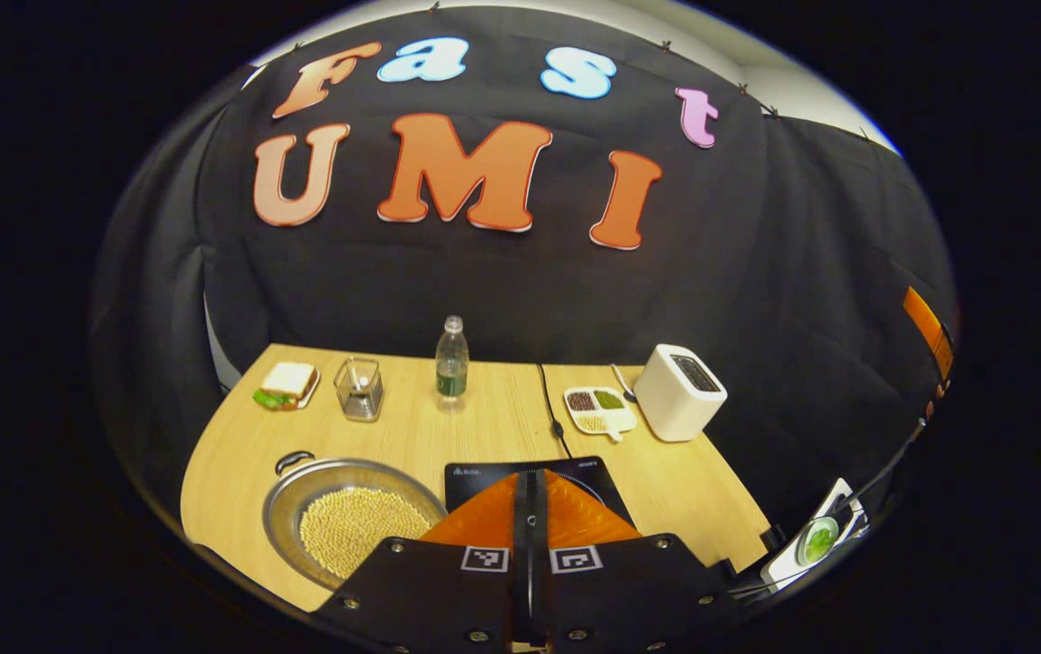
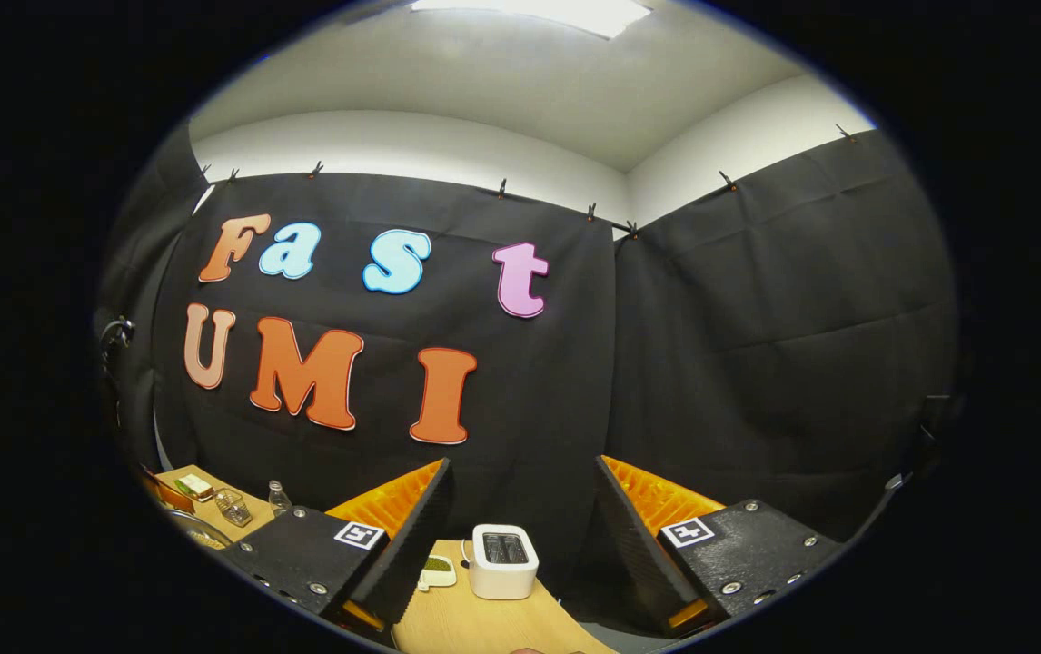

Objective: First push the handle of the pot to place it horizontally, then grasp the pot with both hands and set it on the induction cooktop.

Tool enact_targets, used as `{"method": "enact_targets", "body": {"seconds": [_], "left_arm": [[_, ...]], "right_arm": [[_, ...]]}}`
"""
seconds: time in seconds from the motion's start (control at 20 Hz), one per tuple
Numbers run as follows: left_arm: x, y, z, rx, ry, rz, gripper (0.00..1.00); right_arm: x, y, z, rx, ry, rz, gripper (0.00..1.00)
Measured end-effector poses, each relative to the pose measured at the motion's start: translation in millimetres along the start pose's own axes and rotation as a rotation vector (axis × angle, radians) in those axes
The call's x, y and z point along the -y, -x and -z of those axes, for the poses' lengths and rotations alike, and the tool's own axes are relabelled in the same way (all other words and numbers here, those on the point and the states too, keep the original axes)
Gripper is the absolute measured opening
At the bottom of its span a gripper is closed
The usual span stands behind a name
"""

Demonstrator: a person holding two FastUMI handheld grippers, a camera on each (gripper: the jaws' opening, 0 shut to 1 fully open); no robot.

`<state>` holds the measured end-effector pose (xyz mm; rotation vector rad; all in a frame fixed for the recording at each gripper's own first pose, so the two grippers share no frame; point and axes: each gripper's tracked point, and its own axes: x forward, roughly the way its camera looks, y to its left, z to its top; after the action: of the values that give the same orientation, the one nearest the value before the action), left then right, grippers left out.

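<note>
Left gripper (image 1: 530, 495) jaws closed, empty, hiding part of one cooktop (image 1: 484, 474); one pot (image 1: 352, 520) cut off. Right gripper (image 2: 520, 509) jaws wide, empty.

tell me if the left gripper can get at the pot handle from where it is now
Probably yes. The left gripper is shut and hangs above the table's near edge, and the pot handle sticks out at the pot's far left rim with bare table around it. Nothing stands between them.

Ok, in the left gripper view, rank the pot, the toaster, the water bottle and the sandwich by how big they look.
Largest to smallest:
1. pot, though it sits nearest the camera
2. toaster
3. water bottle
4. sandwich, close to the bottle, so that order is unsure
</note>
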<state>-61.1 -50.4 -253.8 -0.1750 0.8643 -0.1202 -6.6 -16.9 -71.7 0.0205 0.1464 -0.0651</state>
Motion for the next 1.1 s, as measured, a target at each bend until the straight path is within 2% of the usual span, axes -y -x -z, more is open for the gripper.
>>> {"method": "enact_targets", "body": {"seconds": [0.45, 0.75, 1.1], "left_arm": [[-28.3, -16.5, 108.4, -0.352, 0.192, -0.028, 0.02], [-58.3, -3.0, 171.4, -0.502, 0.183, -0.099, 0.02], [-96.3, 25.2, 214.2, -0.622, 0.166, -0.154, 0.02]], "right_arm": [[-22.6, -2.5, 24.8, -0.051, -0.005, -0.044, 0.95], [-42.3, -0.5, 39.3, -0.086, -0.006, -0.094, 0.95], [-60.8, -2.6, 47.2, -0.108, -0.013, -0.131, 0.95]]}}
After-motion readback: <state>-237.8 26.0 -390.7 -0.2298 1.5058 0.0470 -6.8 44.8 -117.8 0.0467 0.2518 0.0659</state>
